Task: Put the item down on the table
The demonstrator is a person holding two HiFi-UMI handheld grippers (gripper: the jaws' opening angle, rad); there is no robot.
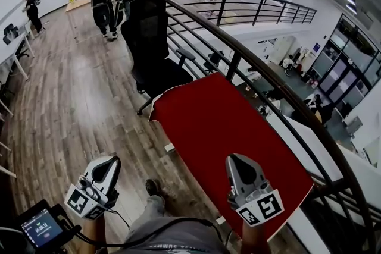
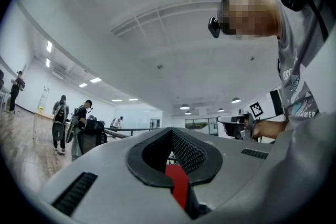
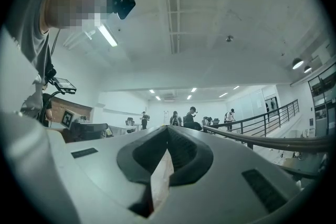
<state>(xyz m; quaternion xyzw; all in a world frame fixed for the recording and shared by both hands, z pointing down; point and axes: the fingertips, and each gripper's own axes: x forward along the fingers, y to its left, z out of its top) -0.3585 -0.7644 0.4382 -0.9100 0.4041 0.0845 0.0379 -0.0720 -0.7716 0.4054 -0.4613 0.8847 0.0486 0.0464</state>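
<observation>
The table (image 1: pixel 220 122) has a red top and stands just ahead of me beside a railing; nothing lies on it. My left gripper (image 1: pixel 112 162) hangs over the wooden floor to the left of the table's near corner. Its jaws are shut, and I see nothing between them. My right gripper (image 1: pixel 236 159) is over the table's near end, also shut and empty. In the left gripper view, the left gripper (image 2: pixel 170 131) has its tips together, with a strip of red table showing behind them. In the right gripper view, the right gripper (image 3: pixel 168 129) is closed. No separate item shows in any view.
A black office chair (image 1: pixel 152 38) stands at the table's far end. A dark curved railing (image 1: pixel 250 62) runs along the table's right side, with a drop beyond it. Several people (image 1: pixel 101 0) stand far back on the wooden floor (image 1: pixel 71 98). A small screen (image 1: pixel 40 228) sits at the lower left.
</observation>
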